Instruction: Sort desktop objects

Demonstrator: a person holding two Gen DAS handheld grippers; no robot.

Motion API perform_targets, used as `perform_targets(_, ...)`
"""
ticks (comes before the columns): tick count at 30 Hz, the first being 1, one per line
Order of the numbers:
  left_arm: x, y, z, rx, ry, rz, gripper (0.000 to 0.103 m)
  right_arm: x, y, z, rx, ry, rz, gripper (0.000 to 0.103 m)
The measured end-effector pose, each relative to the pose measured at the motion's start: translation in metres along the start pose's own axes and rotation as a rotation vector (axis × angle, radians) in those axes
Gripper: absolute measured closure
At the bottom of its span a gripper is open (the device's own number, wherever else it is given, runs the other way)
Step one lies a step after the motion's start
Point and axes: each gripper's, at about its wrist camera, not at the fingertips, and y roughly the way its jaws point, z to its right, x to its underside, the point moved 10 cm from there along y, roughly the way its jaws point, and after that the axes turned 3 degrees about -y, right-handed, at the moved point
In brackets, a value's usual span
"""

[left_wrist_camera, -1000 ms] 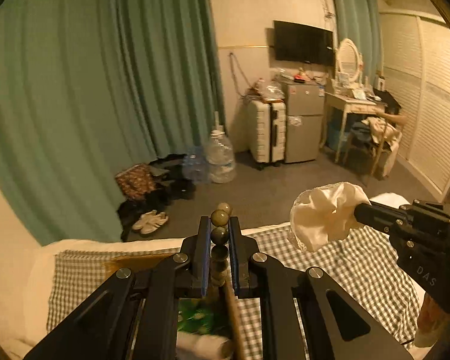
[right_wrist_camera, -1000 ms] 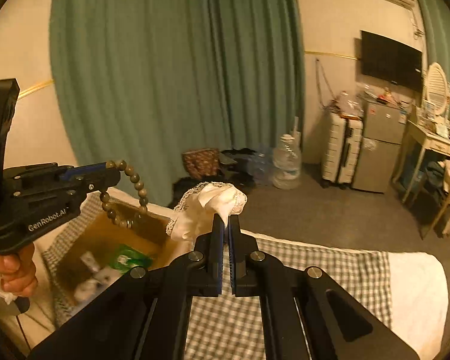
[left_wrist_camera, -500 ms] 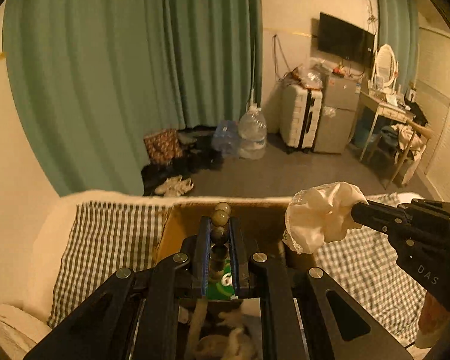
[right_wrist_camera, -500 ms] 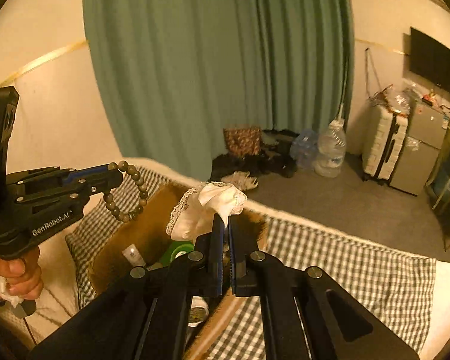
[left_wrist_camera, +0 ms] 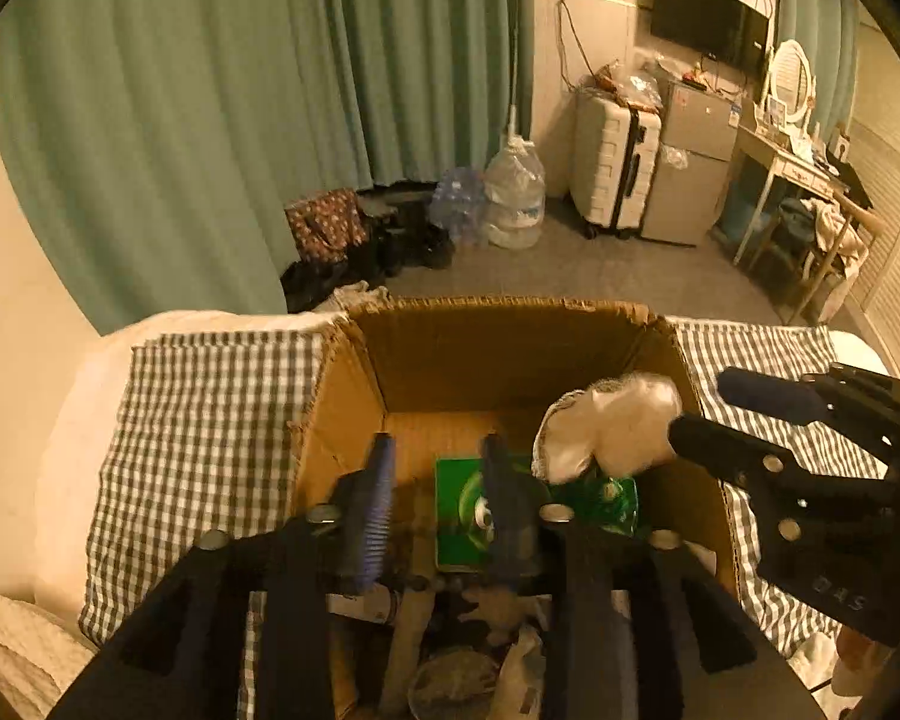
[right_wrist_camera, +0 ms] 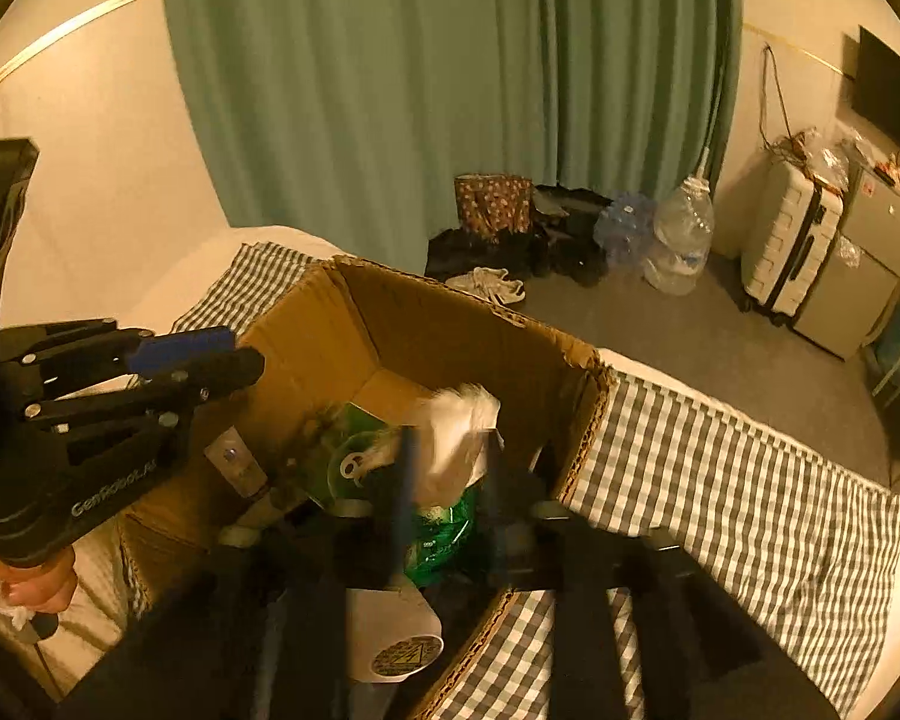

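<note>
An open cardboard box [left_wrist_camera: 510, 303] stands on a checked cloth [left_wrist_camera: 210, 420]. My left gripper [left_wrist_camera: 438, 474] hangs over the box, its jaws opening with nothing between them; the bead bracelet is out of sight. My right gripper [left_wrist_camera: 699, 411] comes in from the right, also opening. A crumpled white lace cloth [left_wrist_camera: 609, 426] sits loose at its fingertips, blurred, above a green packet [left_wrist_camera: 459, 516]. In the right wrist view the white cloth [right_wrist_camera: 456, 432] lies between the parted fingers of the right gripper [right_wrist_camera: 447, 468], over the box [right_wrist_camera: 468, 300]. The left gripper [right_wrist_camera: 243, 351] reaches in from the left.
The box holds a white roll [right_wrist_camera: 396, 636], the green packet [right_wrist_camera: 444, 534] and other small items. A hand [right_wrist_camera: 36, 588] grips the left tool. Beyond the bed are green curtains [left_wrist_camera: 210, 120], water bottles [left_wrist_camera: 513, 198], a suitcase [left_wrist_camera: 609, 162] and a desk [left_wrist_camera: 792, 168].
Both grippers have come down over the box and their jaws have parted. The bead bracelet has left the left gripper. The white cloth is now loose between the right gripper's fingers.
</note>
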Motion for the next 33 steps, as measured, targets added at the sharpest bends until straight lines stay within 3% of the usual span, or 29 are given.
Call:
perform_targets(1, -0.003, -0.004, -0.001, -0.003, -0.006, 0.014, 0.056, 0.000, -0.003, 0.004, -0.001, 0.013, 0.009, 0.058)
perform_targets(4, -0.010, -0.018, -0.004, 0.001, -0.037, 0.046, 0.050, -0.006, -0.019, 0.006, 0.005, 0.031, 0.043, 0.052)
perform_targets(10, -0.028, -0.058, 0.000, -0.027, -0.076, 0.134, 0.030, -0.020, -0.072, 0.022, 0.072, 0.068, 0.150, 0.022)
perform_targets(11, -0.030, -0.064, 0.002, -0.026, -0.082, 0.145, 0.027, -0.020, -0.082, 0.025, 0.075, 0.077, 0.167, 0.019)
perform_targets(13, -0.033, -0.077, 0.008, -0.019, -0.087, 0.168, 0.012, -0.022, -0.101, 0.027, 0.084, 0.080, 0.180, 0.017)
perform_targets(16, -0.036, -0.098, 0.019, -0.050, -0.080, 0.231, 0.000, -0.021, -0.126, 0.034, 0.110, 0.075, 0.194, 0.010)
perform_targets(22, -0.038, -0.133, 0.053, -0.049, -0.078, 0.298, 0.000, -0.015, -0.188, 0.060, 0.216, 0.086, 0.282, 0.000)
perform_targets(25, -0.034, -0.148, 0.075, -0.054, -0.086, 0.295, 0.000, -0.006, -0.219, 0.074, 0.262, 0.102, 0.326, 0.000)
perform_targets(28, -0.038, -0.171, 0.101, -0.084, -0.067, 0.357, 0.000, 0.005, -0.246, 0.087, 0.304, 0.111, 0.344, 0.000)
perform_targets(33, -0.035, -0.200, 0.147, -0.040, -0.058, 0.404, 0.000, 0.023, -0.282, 0.109, 0.392, 0.090, 0.351, 0.000)
